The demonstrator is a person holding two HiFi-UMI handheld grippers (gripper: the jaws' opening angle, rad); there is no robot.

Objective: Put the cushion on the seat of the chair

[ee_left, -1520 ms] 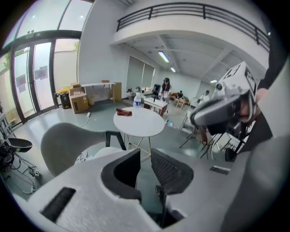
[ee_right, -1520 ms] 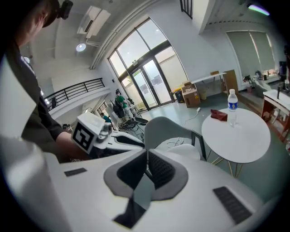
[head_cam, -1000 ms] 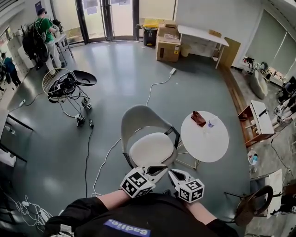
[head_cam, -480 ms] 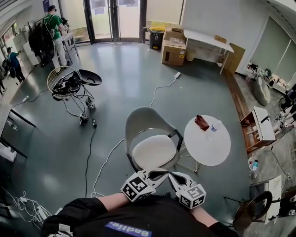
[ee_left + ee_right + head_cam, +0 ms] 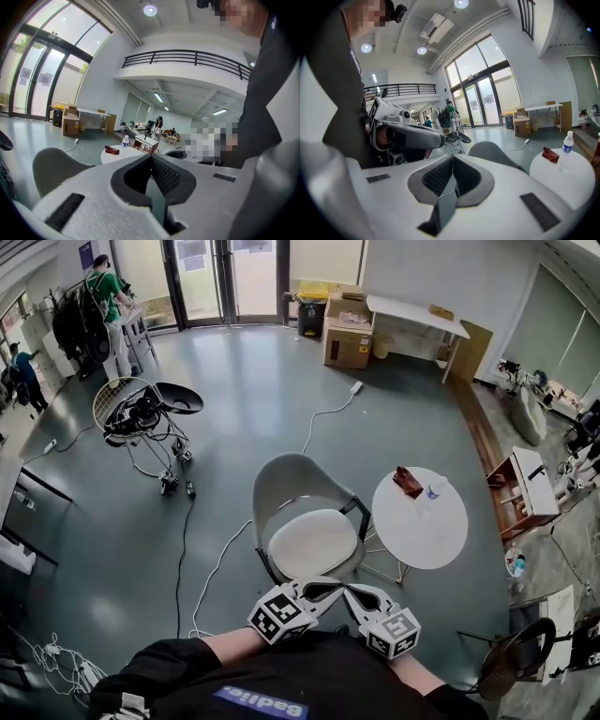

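left gripper (image 5: 151, 157): jaws together, nothing between them
right gripper (image 5: 453, 159): jaws together, empty
position: both grippers near the person's chest, tips close to each other, at the chair's front edge
marker cubes (image 5: 278, 612): black-and-white square patterns, no letters
cushion (image 5: 311, 542): white, flat on the seat
chair (image 5: 286, 479): grey shell, dark legs
counter (image 5: 422, 535): round, white, just right of the chair
bottle (image 5: 429, 489): on the counter, label too small to read
shirt patch (image 5: 258, 704): blue, white letters upside down, unclear
cardboard box (image 5: 344, 334): by the far wall, print unreadable
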